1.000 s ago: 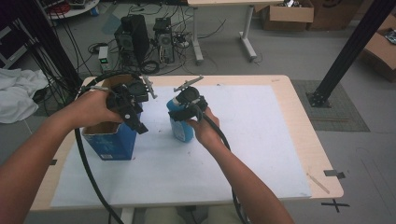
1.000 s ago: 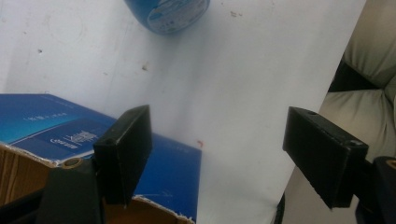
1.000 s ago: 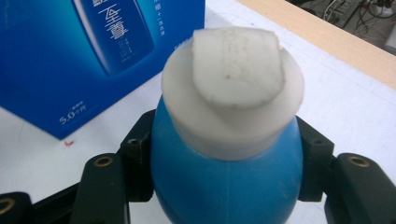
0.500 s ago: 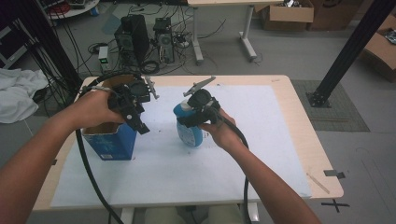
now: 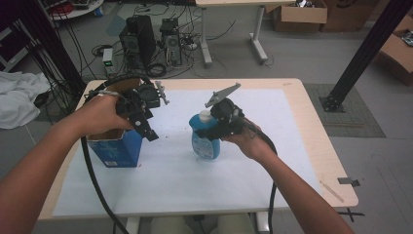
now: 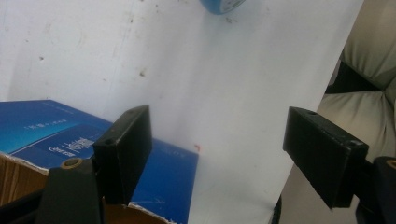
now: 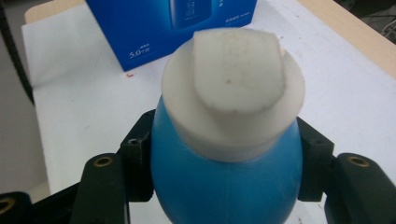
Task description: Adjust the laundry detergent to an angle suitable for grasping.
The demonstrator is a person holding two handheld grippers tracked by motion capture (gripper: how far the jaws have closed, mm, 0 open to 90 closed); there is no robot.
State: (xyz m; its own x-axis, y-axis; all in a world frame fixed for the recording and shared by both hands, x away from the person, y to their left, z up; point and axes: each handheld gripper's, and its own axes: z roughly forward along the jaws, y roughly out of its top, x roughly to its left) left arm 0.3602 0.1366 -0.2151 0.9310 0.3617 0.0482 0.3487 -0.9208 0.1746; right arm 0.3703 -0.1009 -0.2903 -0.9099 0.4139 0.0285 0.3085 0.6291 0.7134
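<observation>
Your right gripper's (image 5: 213,127) fingers (image 7: 135,163) clamp the blue bottle (image 5: 204,141), upright, to the right of the blue box (image 5: 117,148); your left gripper's (image 5: 145,127) fingers (image 6: 123,151) hang spread, nothing between them, over the box's near edge.

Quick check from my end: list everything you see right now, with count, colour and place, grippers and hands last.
bottle: 1, blue with white cap, mid-table, between the right gripper's jaws
box: 1, blue, open top, table's left side
paper sheet: 1, white, covering the table
table: 1, light wood
computer towers: 2, black, floor beyond the table
cardboard boxes: several, brown, far floor
left gripper: 1, black, open, above the box
right gripper: 1, black, shut on bottle
hands: 2, holding the grippers
</observation>
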